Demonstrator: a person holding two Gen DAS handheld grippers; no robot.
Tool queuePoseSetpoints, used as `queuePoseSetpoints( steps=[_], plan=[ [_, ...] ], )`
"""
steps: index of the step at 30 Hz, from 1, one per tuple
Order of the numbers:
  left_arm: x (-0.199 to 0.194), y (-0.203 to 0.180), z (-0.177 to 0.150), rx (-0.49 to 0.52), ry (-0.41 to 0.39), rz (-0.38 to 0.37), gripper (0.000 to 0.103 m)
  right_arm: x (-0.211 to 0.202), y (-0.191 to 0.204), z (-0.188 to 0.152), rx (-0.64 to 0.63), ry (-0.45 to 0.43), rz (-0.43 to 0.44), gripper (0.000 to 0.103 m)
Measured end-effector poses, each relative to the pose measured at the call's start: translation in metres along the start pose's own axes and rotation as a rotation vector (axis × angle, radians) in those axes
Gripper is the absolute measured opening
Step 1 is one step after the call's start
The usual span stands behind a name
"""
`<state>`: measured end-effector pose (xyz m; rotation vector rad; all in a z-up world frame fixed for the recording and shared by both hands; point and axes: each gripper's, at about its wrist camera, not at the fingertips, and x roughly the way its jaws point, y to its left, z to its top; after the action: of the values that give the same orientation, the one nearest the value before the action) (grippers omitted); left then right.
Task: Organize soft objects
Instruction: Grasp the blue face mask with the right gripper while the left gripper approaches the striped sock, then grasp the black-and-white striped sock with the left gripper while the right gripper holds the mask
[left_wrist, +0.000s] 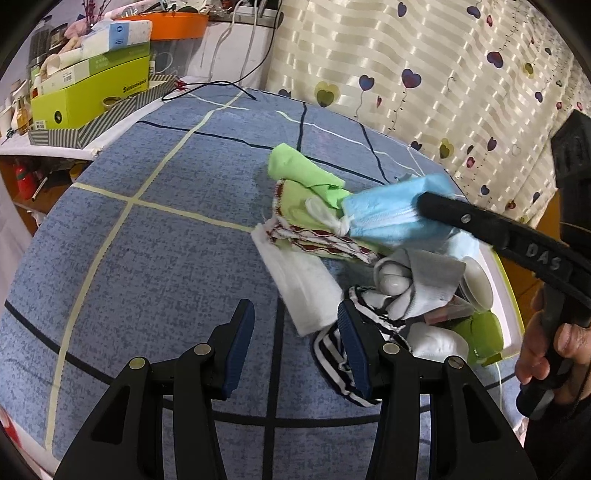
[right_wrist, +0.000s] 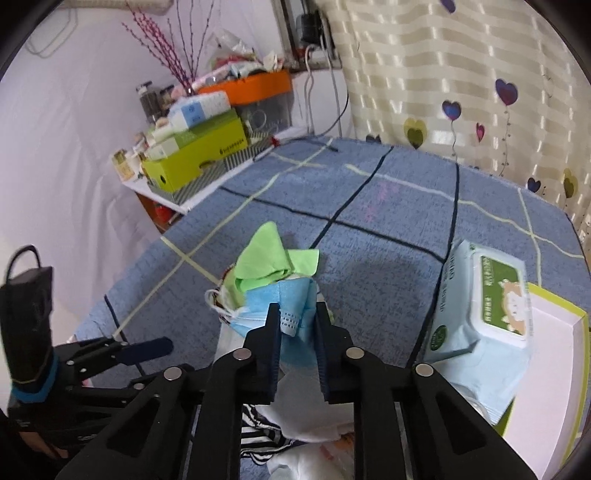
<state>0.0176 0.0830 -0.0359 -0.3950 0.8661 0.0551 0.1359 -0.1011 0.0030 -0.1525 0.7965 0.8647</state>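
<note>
2 sets of tongs work over a blue checked bed cover (left_wrist: 147, 258). The right tongs (right_wrist: 297, 317) are clenched on a light blue face mask (right_wrist: 291, 306), pinching its folded edge between the 2 black fingers; the mask sits lifted above the heap of soft things just beyond the fingertips. In the left wrist view the same mask (left_wrist: 388, 214) shows ahead and to the right of the left tongs (left_wrist: 295, 321), with one right finger laid across it. The left tongs are released, their blue pads spread wide with nothing between them, low over the cover. Beside the left tongs' right pad lies a white pad of cloth (left_wrist: 299, 284) and a black-and-white striped cloth (left_wrist: 332, 354). Farther ahead a green cloth (left_wrist: 299, 170) tops a red-trimmed cloth (left_wrist: 325, 240). To the right of the right tongs a pack of wet wipes (right_wrist: 484, 310) leans on a green-rimmed box (right_wrist: 554, 354). A hand (left_wrist: 550, 354) grips the right handle.
</note>
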Motion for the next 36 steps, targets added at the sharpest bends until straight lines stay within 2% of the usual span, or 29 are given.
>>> queuePoseSetpoints(
  steps=[4,8,12,17,24,28,29,30,33,36],
  plan=[
    [-0.002,-0.008,-0.001,0.016,0.000,-0.025,0.048,-0.028,-0.007,-0.002,0.032,-0.064,-0.009,0.015],
    [-0.002,-0.016,-0.008,0.027,0.023,-0.080,0.048,-0.052,-0.011,-0.008,0.053,-0.102,-0.019,0.015],
    [0.002,-0.025,-0.018,0.050,0.059,-0.106,0.048,-0.065,-0.014,-0.017,0.065,-0.110,-0.020,0.015],
    [0.012,-0.029,-0.029,0.051,0.104,-0.096,0.048,-0.077,-0.018,-0.027,0.078,-0.118,-0.020,0.015],
    [0.030,-0.042,-0.039,0.046,0.176,-0.149,0.048,-0.086,-0.023,-0.034,0.093,-0.129,-0.030,0.015],
    [0.030,-0.042,-0.039,0.045,0.159,-0.150,0.048,-0.088,-0.023,-0.037,0.097,-0.127,-0.031,0.016],
    [0.029,-0.040,-0.039,0.043,0.151,-0.143,0.039,-0.088,-0.023,-0.038,0.097,-0.127,-0.030,0.015],
    [0.029,-0.039,-0.039,0.045,0.149,-0.133,0.024,-0.088,-0.023,-0.038,0.097,-0.128,-0.030,0.015],
    [0.029,-0.031,-0.040,0.017,0.150,-0.132,0.015,-0.089,-0.022,-0.039,0.097,-0.127,-0.030,0.015],
    [0.021,-0.027,-0.040,0.010,0.126,-0.127,0.013,-0.090,-0.022,-0.039,0.097,-0.129,-0.030,0.015]
  ],
)
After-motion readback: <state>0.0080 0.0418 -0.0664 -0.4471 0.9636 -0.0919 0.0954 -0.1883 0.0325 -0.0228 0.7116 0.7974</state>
